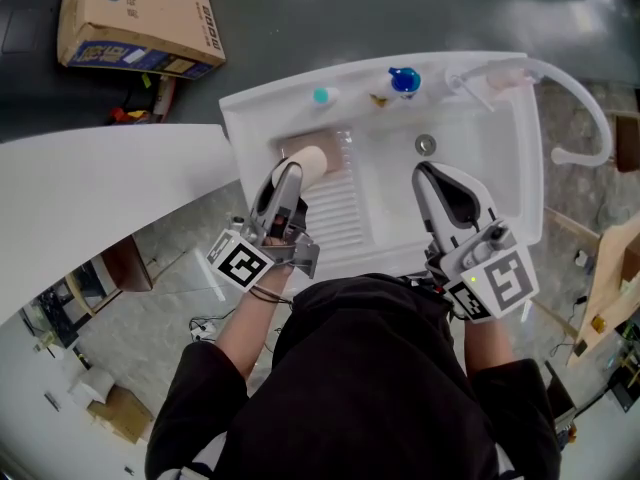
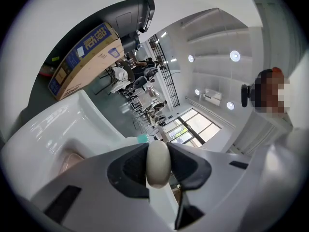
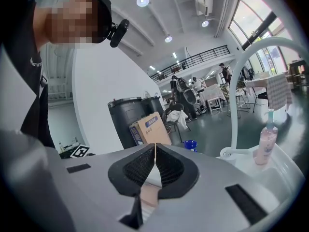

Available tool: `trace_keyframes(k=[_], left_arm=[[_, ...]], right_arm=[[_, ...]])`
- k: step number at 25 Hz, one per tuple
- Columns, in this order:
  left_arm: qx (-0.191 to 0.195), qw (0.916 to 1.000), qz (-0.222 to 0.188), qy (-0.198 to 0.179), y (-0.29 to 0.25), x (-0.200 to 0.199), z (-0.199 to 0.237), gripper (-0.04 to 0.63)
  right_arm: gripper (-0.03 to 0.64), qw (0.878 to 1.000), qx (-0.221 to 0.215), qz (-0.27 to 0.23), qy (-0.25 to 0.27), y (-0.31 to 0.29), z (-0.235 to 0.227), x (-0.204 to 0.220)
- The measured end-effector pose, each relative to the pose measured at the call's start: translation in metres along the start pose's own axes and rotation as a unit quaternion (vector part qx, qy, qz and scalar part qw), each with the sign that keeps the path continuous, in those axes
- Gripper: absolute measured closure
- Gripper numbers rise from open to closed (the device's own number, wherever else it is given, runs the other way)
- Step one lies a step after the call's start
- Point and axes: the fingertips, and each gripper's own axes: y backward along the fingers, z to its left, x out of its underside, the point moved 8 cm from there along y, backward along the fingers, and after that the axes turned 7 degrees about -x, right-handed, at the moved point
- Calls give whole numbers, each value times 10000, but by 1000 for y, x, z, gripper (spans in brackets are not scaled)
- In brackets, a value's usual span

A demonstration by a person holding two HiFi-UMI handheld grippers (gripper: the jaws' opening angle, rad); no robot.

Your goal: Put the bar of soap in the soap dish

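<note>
While left gripper (image 1: 287, 178) has its jaws clamped on soap (image 2: 158, 162): dish (image 2: 71, 159) lies below and left of the tips, near but apart. Soap is not in it yet.
Soap axis: pinched across its thin side, oval on edge, poking out ahead of the tips. Long axis looks roughly in line with the jaws, my read.
Nearer hand: left, clearly.
Right gripper (image 3: 154, 151): jaws closed, nothing held, over sink (image 1: 525, 168), well right of dish.
Next move, my guess: lower soap to dish, then release.
Writing: box (image 1: 140, 18) has blue print, unreadable. Pink bottle (image 3: 267, 146) label not legible.
</note>
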Motion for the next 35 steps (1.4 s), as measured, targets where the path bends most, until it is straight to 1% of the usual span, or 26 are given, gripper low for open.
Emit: trace_keyframes(k=[18,22,25,35], left_arm=[[-500,9973,492,204,-29,19,34,480],[-711,9950,684,152,-34,24,45,480],[-805,9938,755,107,-36,27,51,480],[-1253,9868,1014,178,-38,37,74,480]], right_arm=[[592,9997,138,138,-169,-6,-17,6],[592,9996,146,164,-180,-9,-20,6],[592,9996,135,186,-192,-11,-21,7],[592,9994,104,221,-261,-17,-23,9]])
